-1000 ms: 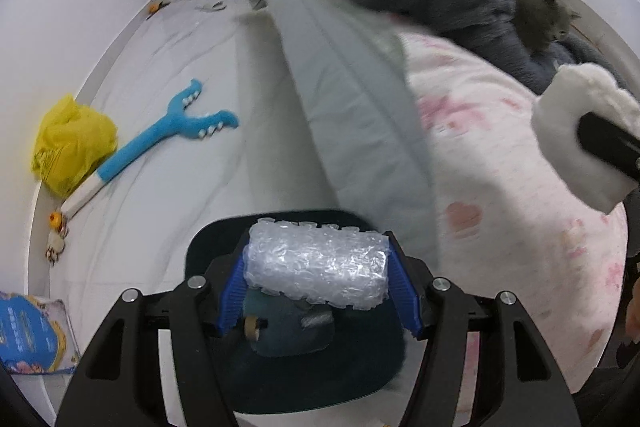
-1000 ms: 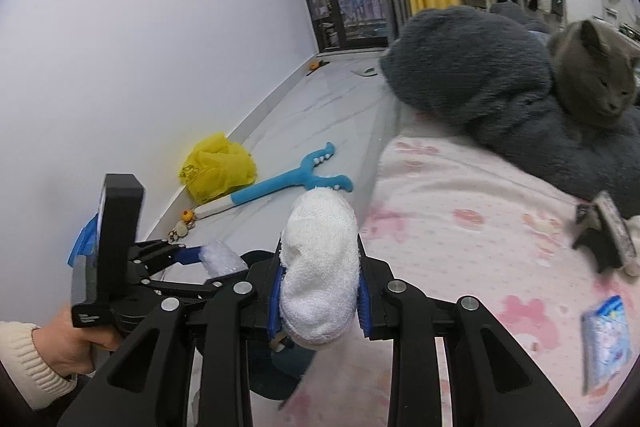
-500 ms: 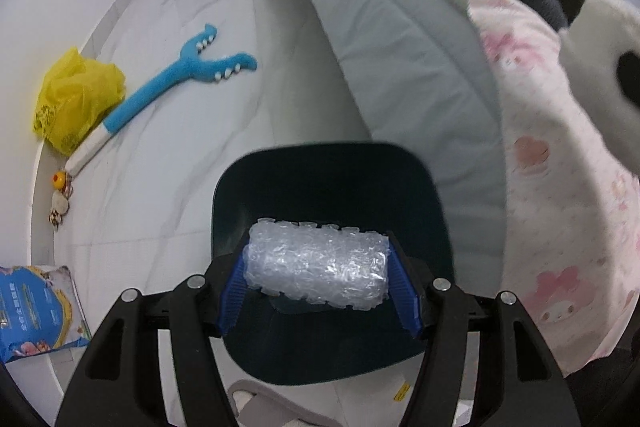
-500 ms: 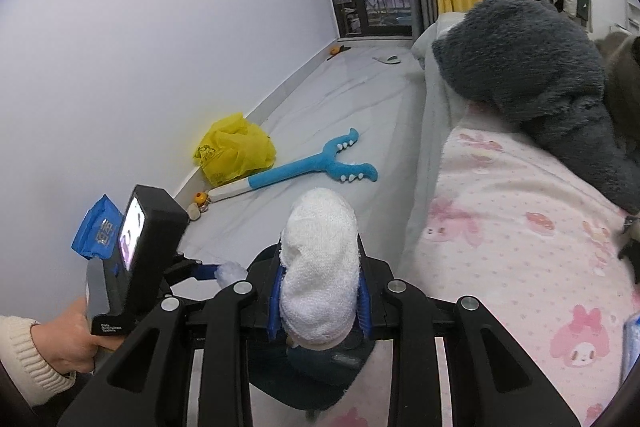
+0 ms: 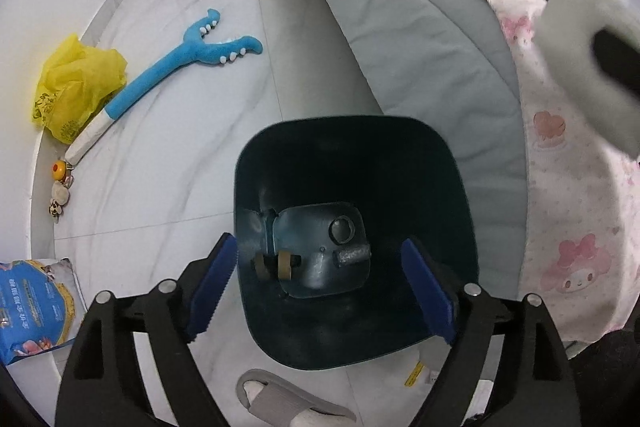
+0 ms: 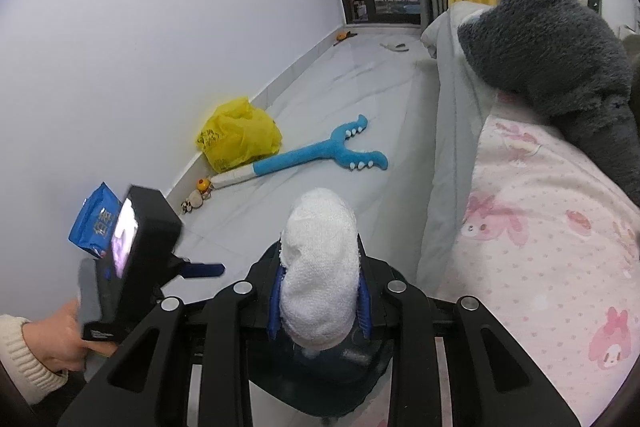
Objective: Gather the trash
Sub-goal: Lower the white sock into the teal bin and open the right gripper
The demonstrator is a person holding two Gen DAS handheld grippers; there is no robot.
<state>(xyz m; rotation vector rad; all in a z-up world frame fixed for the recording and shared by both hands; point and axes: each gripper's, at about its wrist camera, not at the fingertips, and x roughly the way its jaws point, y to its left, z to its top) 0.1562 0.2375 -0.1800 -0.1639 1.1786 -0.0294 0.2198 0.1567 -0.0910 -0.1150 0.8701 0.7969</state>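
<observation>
Dark bin (image 5: 452, 195) sits on the floor right against the bed's side, directly under both my grippers. Inside on the bottom I see a few small bits, a cylinder piece (image 5: 352, 254) and two tan rings (image 5: 276, 265); can't tell what they are. My left gripper (image 5: 320, 283) is spread wide over the bin mouth, nothing between the blue pads (image 5: 214, 279), so that side looks done with its drop, judging from the empty jaws. My right gripper (image 6: 320, 301) is pinching a white cloth wad (image 6: 320, 267), held just above the bin (image 6: 260, 271); that piece is not in yet. Next I'd guess: let it go into the bin. Farther from the bin along the wall: blue packet (image 5: 32, 307), yellow plastic bag (image 5: 76, 87), blue toy (image 5: 180, 67). Some of these may count as trash left to collect, can't say. Gray slipper (image 5: 280, 399) just beside the bin, near side.
</observation>
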